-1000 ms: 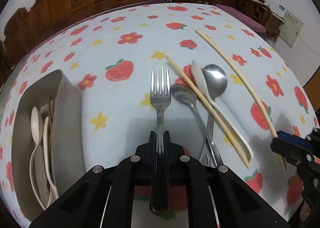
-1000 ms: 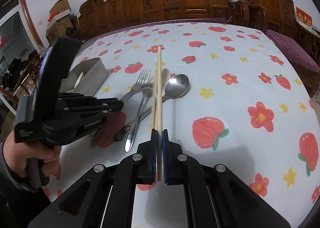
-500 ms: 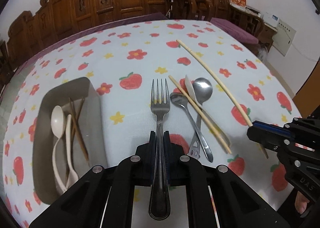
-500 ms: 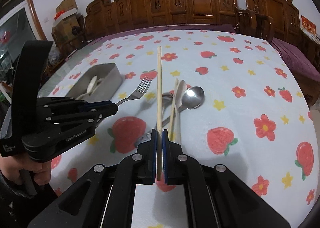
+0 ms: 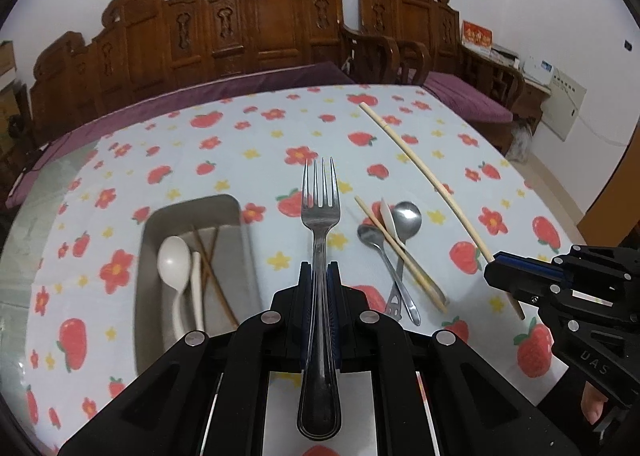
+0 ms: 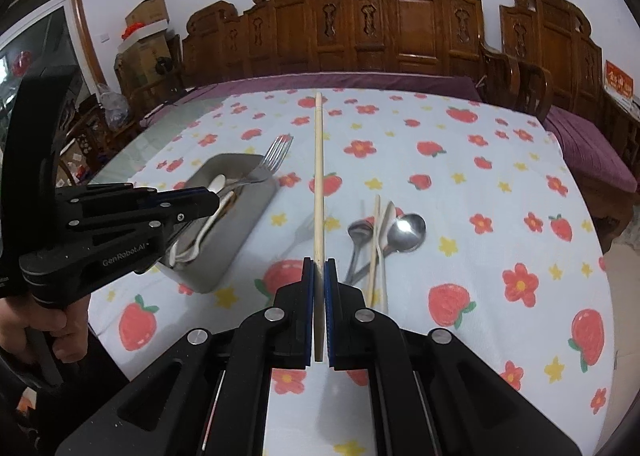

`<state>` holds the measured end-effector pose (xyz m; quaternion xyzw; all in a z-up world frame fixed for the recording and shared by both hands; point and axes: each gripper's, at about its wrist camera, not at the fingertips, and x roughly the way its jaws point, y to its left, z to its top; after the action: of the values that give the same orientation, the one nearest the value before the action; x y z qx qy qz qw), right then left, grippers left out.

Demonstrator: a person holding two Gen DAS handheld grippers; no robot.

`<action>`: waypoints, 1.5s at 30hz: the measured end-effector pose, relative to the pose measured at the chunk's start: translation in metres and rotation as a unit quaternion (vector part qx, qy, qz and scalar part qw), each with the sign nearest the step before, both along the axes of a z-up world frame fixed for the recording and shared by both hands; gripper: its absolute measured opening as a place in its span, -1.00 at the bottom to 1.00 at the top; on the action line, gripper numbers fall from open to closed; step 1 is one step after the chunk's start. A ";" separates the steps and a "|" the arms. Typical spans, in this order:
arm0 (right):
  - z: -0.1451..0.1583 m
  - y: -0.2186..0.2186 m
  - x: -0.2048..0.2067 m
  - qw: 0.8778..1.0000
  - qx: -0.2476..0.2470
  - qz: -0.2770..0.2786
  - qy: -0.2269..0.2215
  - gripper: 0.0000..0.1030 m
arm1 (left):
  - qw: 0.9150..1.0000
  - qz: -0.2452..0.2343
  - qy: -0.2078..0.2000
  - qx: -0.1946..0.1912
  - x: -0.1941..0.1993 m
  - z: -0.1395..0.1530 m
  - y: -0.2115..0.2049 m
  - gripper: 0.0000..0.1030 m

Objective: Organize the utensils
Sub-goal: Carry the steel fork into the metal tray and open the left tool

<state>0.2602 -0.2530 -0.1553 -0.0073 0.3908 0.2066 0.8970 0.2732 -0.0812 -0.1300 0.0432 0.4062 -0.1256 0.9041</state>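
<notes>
Carved brown wooden chairs (image 5: 256, 28) stand behind a table with a white cloth printed with red strawberries and flowers (image 5: 400, 128). On the cloth sits a grey metal tray (image 5: 150, 276). Inside it lie a white plastic spoon (image 5: 175, 262) and thin brown chopsticks (image 5: 208, 260), with maybe one more white piece beside the spoon, but that part is hard to make out.

The left gripper (image 5: 320, 276) is squeezed tight on a shiny silver metal fork (image 5: 320, 212), held up in the air with its prongs pointing away, just right of the tray. The right gripper (image 6: 319, 276) pinches a long pale wooden chopstick (image 6: 318, 176) near its end and holds it above the cloth.

Two silver metal spoons (image 6: 406, 234), a second pale chopstick (image 6: 375, 244) and a white plastic utensil (image 6: 385, 224) lie together on the cloth, crossing each other.
</notes>
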 end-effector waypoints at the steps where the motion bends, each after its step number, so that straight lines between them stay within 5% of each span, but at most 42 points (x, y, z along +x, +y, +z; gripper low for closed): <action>1: 0.003 0.002 -0.001 1.000 0.000 0.001 -0.002 -0.88 | 1.000 0.002 -0.002 0.000 -0.001 0.003 0.003 -0.87; 15: 0.020 0.036 -0.010 1.000 -0.012 0.020 -0.010 -0.88 | 0.999 0.035 -0.009 -0.005 -0.007 0.012 0.059 -0.87; 28: -0.004 0.066 0.010 0.999 -0.022 0.040 0.009 -0.88 | 0.997 0.072 0.040 -0.001 0.032 -0.041 0.105 -0.87; 45: -0.023 0.068 0.025 0.998 -0.024 0.040 0.031 -0.88 | 0.994 0.075 0.078 0.004 0.060 -0.080 0.096 -0.86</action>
<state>0.2850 -0.1855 -0.1785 -0.0378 0.4222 0.2327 0.8753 0.3330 0.0146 -0.2100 0.0058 0.4779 -0.0587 0.8764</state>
